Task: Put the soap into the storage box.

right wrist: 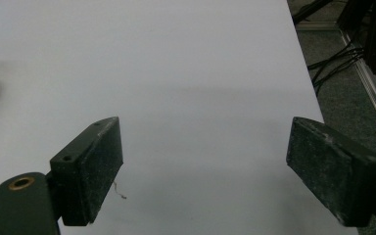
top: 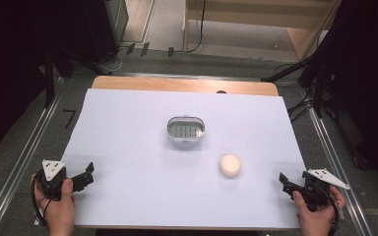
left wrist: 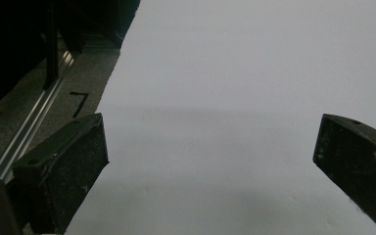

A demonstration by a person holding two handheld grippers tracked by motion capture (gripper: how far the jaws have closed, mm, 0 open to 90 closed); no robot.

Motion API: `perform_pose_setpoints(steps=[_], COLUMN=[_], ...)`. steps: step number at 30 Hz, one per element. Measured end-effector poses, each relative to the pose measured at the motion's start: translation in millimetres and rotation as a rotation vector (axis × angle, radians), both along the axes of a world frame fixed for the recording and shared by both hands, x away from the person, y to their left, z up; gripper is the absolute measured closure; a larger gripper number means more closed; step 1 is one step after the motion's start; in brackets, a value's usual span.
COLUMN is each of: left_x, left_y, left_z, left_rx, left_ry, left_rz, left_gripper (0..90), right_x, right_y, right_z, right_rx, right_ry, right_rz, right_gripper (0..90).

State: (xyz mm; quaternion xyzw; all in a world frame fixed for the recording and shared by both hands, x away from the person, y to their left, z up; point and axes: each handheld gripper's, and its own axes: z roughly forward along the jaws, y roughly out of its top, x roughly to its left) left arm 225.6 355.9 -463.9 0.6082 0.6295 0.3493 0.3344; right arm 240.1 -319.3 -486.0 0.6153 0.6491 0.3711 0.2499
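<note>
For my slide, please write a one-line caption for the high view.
Two open hand-held grippers, left and right, rest at the near corners of a white table with a soap dish and a cream soap bar.

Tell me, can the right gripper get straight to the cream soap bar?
Probably yes: the right gripper is open, and only bare white tabletop lies between it and the soap bar; the soap dish stands farther back.
</note>
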Motion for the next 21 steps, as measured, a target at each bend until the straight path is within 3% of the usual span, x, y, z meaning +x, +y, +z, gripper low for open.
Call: perform_pose_setpoints(steps=[2, 5, 9, 14, 16, 18, 21], left_x=[-0.4, -0.8, 1.0, 0.9, -2.4, -4.2, -4.3], left_y=[-1.6, -3.2, -0.7, -2.5, -5.3, -4.4, -4.9], left_z=[-0.3, -0.2, -0.3, -0.2, 0.0, 0.2, 0.2], left_rx=[0.013, 0.032, 0.01, 0.03, 0.051, 0.038, 0.041], left_ry=[-0.01, -0.013, 0.008, 0.009, -0.026, -0.043, -0.043], left_rz=[0.0, 0.019, 0.017, 0.018, -0.001, -0.025, -0.013], left_gripper=[2.8, 15.1, 13.8, 13.3, 7.8, 2.0, 1.8], right_x=[-0.5, -1.7, -3.2, -3.4, -4.5, -5.8, -6.7], right_y=[0.0, -0.8, -0.8, 1.8, 5.2, 9.3, 16.0], right_z=[1.1, 2.5, 5.3, 8.8, 11.0, 13.6, 16.6], right_rx=[0.011, 0.012, 0.026, 0.038, 0.032, 0.027, 0.022], right_ry=[0.004, 0.001, -0.004, -0.015, -0.019, -0.031, -0.04], right_rz=[0.003, 0.007, 0.011, 0.023, 0.027, 0.033, 0.054], right_gripper=[14.8, 15.2, 15.3, 15.4, 15.6, 16.2, 16.2])
